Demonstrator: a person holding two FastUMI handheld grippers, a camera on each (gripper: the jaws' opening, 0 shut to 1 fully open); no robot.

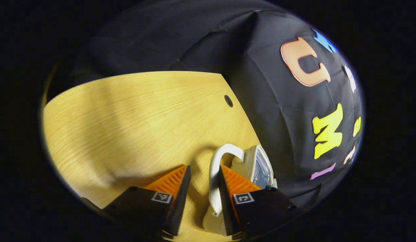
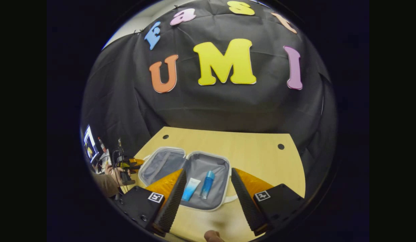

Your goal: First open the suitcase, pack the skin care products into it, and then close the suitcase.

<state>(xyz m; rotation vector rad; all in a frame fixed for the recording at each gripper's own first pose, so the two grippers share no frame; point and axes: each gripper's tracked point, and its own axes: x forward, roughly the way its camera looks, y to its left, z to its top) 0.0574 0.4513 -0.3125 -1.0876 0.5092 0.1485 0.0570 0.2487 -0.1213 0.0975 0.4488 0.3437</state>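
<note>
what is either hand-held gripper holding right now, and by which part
Nothing: the left hand-held gripper straddles the suitcase handle with fingers apart; the right is open.

Suitcase (image 2: 186, 176) lies open on table (image 2: 258, 151), two halves side by side. In its right half: tube (image 2: 191, 189) left, bottle (image 2: 207, 184) just beside it on the right. Left gripper (image 2: 125, 164) sits left of suitcase, at table edge.

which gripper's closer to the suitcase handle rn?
Left. The left gripper has its open jaws straddling the white handle at the suitcase edge. The right gripper hovers back over the open half holding the tube and bottle.
</note>
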